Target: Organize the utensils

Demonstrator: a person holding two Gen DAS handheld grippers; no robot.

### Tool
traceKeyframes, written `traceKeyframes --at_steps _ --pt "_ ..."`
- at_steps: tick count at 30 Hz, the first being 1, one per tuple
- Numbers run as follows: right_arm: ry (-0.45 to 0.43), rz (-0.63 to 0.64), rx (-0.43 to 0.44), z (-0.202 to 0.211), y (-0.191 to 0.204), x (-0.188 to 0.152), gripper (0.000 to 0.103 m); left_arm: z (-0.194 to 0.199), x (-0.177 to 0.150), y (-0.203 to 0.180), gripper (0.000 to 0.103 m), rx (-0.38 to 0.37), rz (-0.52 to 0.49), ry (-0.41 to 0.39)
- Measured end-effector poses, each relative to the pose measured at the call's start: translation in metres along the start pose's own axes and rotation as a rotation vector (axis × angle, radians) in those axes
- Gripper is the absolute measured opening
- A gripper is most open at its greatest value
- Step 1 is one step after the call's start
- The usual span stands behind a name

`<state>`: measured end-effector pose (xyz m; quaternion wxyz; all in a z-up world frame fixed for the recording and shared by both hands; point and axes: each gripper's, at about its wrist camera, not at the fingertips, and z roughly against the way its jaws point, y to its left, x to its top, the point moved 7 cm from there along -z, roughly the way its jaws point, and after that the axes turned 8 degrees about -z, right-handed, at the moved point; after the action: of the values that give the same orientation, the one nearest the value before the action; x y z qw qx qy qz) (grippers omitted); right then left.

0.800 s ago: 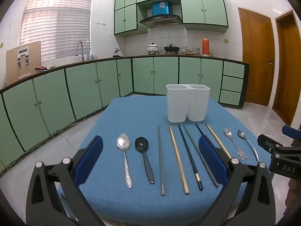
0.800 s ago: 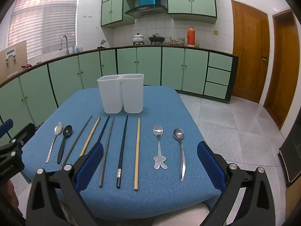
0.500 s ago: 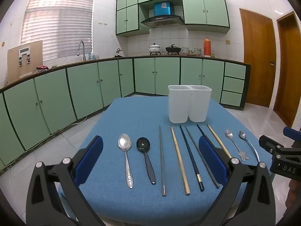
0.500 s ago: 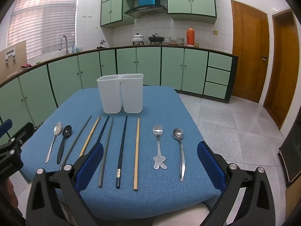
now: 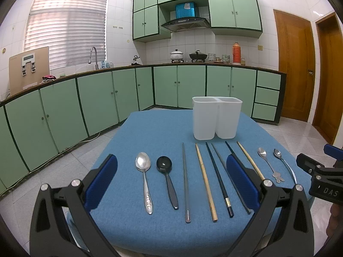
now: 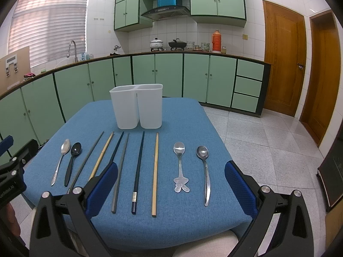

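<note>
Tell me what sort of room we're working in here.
A home kitchen, most likely. Green cabinets run under a counter with a sink tap, a range hood hangs over pots, and the utensils lie on a blue-covered table.

"DAS" in white letters on black body of right gripper (image 5: 325,189), seen at right edge of left wrist view. Partial white text "onRobot.AI" on black body of left gripper (image 6: 9,189), left edge of right wrist view. No other text legible.
</note>
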<state>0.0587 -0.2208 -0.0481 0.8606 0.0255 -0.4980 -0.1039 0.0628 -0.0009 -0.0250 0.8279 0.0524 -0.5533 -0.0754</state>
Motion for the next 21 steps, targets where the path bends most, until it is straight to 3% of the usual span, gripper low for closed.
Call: traceKeyframes --at_steps 21 --pt "0.0 0.0 0.0 0.0 -0.001 0.0 0.097 -0.002 -0.001 0.01 0.098 0.004 0.004 0.007"
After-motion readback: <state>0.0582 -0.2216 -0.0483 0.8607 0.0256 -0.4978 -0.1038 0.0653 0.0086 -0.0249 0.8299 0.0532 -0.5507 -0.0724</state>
